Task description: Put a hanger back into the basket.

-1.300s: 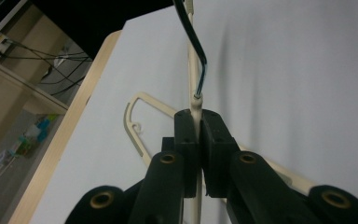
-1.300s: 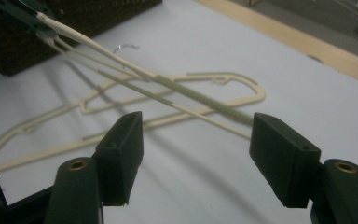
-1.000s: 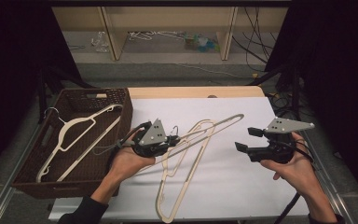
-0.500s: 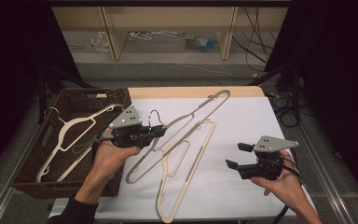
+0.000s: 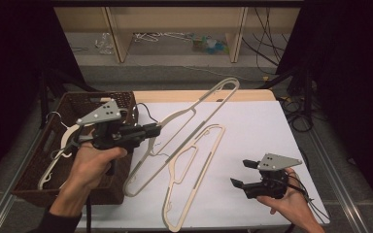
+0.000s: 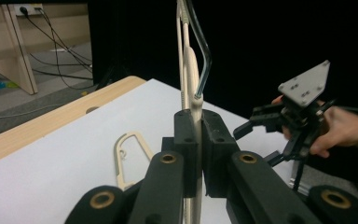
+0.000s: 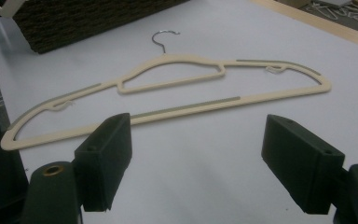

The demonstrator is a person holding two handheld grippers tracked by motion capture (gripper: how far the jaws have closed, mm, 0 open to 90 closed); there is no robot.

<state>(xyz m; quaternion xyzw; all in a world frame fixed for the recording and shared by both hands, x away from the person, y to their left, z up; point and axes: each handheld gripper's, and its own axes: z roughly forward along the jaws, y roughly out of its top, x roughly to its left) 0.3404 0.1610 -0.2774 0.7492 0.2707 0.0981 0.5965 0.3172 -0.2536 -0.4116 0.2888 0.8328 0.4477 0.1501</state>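
I am working two hand-held tools over a white worktop point(image 5: 252, 131). My left claw point(image 5: 151, 130) is clamped tight on the neck of a cream hanger point(image 5: 189, 114), just below its metal hook. Over the last second this hanger has risen off the worktop and swung to the left, toward the dark wicker basket point(image 5: 73, 104) at the worktop's left edge; its far end now points up and away from me. The basket already holds a white hanger point(image 5: 63, 141). I judge that the carried one is about to be dropped in beside it.

My right claw point(image 5: 239, 174) has come down toward the near right part of the worktop, and its jaws have just been opening; they stand apart with nothing between them. A second cream hanger point(image 7: 168, 88) lies flat on the worktop just ahead of it, hook toward the basket. That looks like my next pickup.
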